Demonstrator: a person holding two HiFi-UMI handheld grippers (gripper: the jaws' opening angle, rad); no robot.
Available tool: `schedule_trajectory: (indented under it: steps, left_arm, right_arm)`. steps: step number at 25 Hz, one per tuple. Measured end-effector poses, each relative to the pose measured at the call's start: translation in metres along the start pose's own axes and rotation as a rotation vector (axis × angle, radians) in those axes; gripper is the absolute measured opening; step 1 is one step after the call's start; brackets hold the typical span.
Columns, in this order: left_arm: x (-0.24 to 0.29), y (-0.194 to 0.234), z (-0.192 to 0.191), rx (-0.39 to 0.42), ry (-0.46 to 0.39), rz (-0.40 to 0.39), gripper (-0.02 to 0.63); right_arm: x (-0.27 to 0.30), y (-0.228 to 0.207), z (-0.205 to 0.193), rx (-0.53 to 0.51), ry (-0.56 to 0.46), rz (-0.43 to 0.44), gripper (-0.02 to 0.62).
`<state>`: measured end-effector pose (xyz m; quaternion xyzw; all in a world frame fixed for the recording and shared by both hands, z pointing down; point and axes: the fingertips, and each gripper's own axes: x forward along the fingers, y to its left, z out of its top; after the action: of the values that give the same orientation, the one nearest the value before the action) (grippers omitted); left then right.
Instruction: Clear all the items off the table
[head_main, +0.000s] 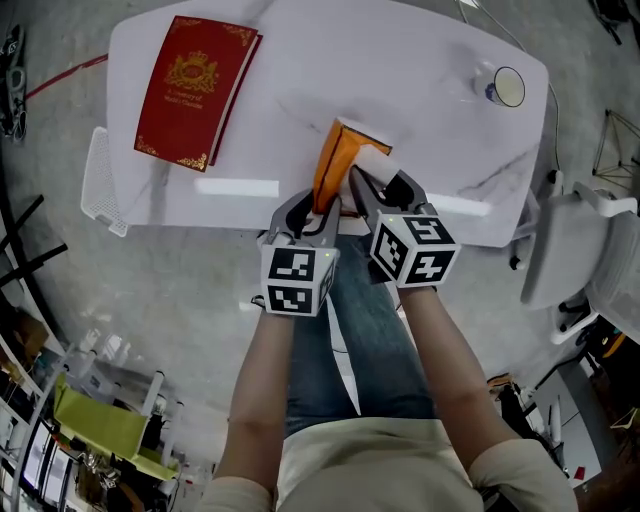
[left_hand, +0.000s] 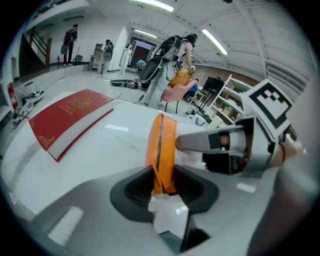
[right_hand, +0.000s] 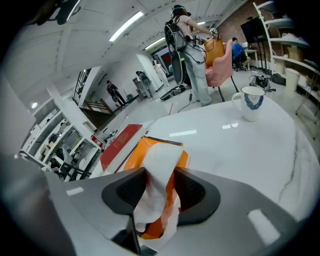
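Tissue (right_hand: 159, 160) in orange pack (head_main: 332, 160) — left tool (left_hand: 161, 182), right tool (right_hand: 156, 190) grip it.

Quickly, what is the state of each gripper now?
Left gripper: closed on the orange tissue pack.
Right gripper: closed on the same pack, at its white tissue.
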<state>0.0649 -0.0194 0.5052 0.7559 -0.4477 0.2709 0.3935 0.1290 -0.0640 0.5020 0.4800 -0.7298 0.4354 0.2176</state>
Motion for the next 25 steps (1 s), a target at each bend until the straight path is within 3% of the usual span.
schedule_trajectory:
  steps: [14,25]
  left_arm:
    - [-0.023,0.024,0.001,-0.013,-0.047,-0.014,0.123]
    - [-0.062,0.072,0.008,0.028,-0.052,-0.058,0.123]
  right_arm:
    - [0.001,0.037,0.004,-0.069,-0.031,-0.018,0.172]
    - [0.012,0.096,0.006,-0.047,-0.072,-0.059,0.169]
